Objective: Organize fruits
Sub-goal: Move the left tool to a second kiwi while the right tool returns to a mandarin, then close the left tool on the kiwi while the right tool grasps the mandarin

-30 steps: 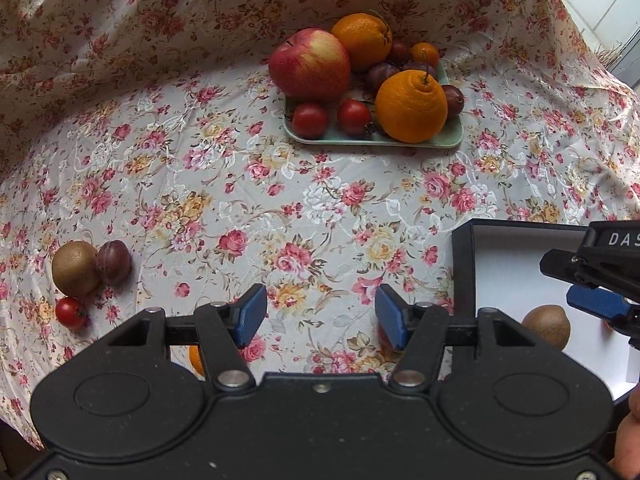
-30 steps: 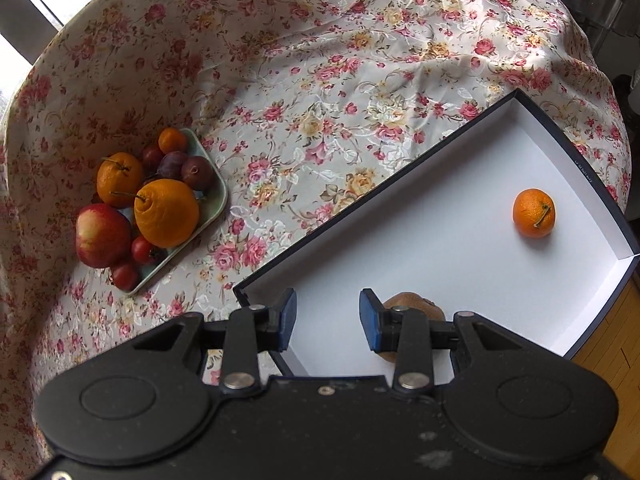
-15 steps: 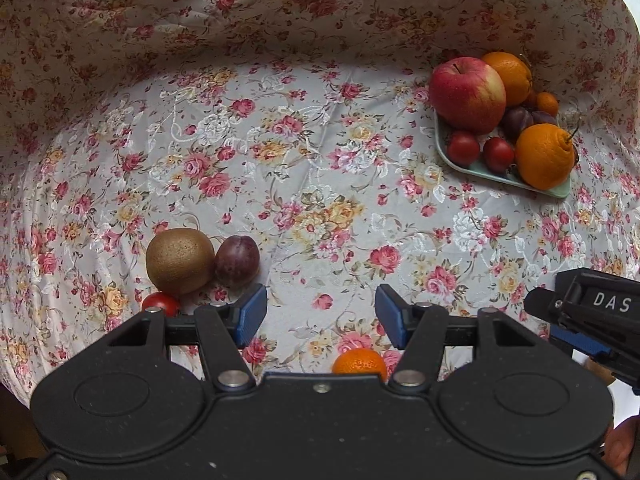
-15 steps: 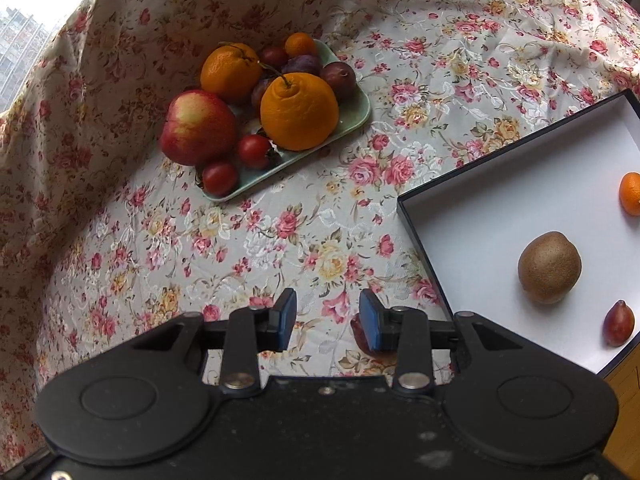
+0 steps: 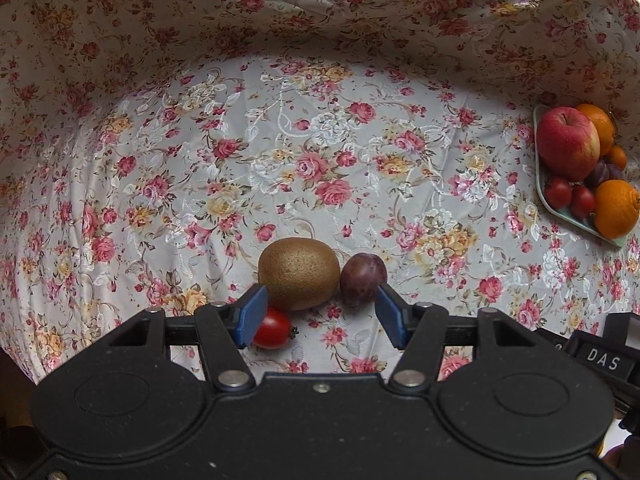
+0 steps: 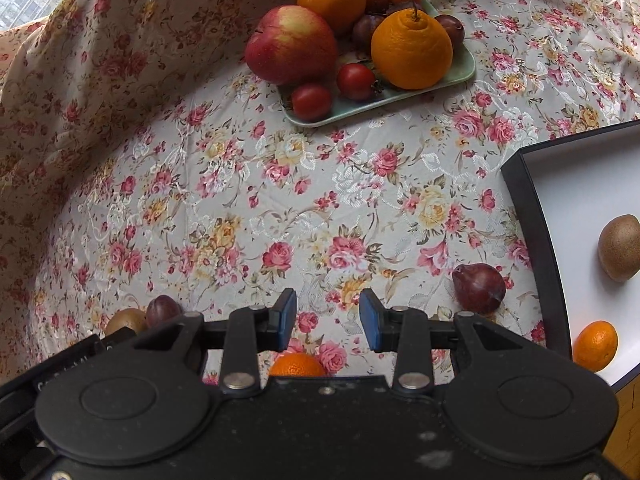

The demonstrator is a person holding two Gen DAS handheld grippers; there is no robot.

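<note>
progress looked partial, maybe a third in by my read. white box (image 6: 568,184) at the right edge of the right wrist view already held a kiwi (image 6: 619,248) and a small orange (image 6: 596,345), well apart on its floor; rest of the box was out of frame, so i couldn't tell the full count.

loose fruit on the floral surface (image 5: 320,140) was left to do: big kiwi (image 5: 299,273) touching a plum (image 5: 363,279), with a cherry tomato (image 5: 272,328) just beside and partly behind the left pad. nearer the box sat a dark red pointed fruit (image 6: 478,287), and a small mandarin (image 6: 296,364) peeked out just above the right gripper's body.

green tray (image 6: 400,98) was heaped with an apple (image 6: 291,49), two big oranges, tomatoes and plums. couldn't tell whether that pile counts as sorted or is also pending.

left gripper (image 5: 318,314) was spread and empty, hanging over the kiwi/plum/tomato cluster, touching none as far as visible. right gripper (image 6: 328,320) was also parted with nothing between the pads, only cloth under it.

likely next: left takes the kiwi or the plum, right takes the mandarin or the red fruit.
</note>
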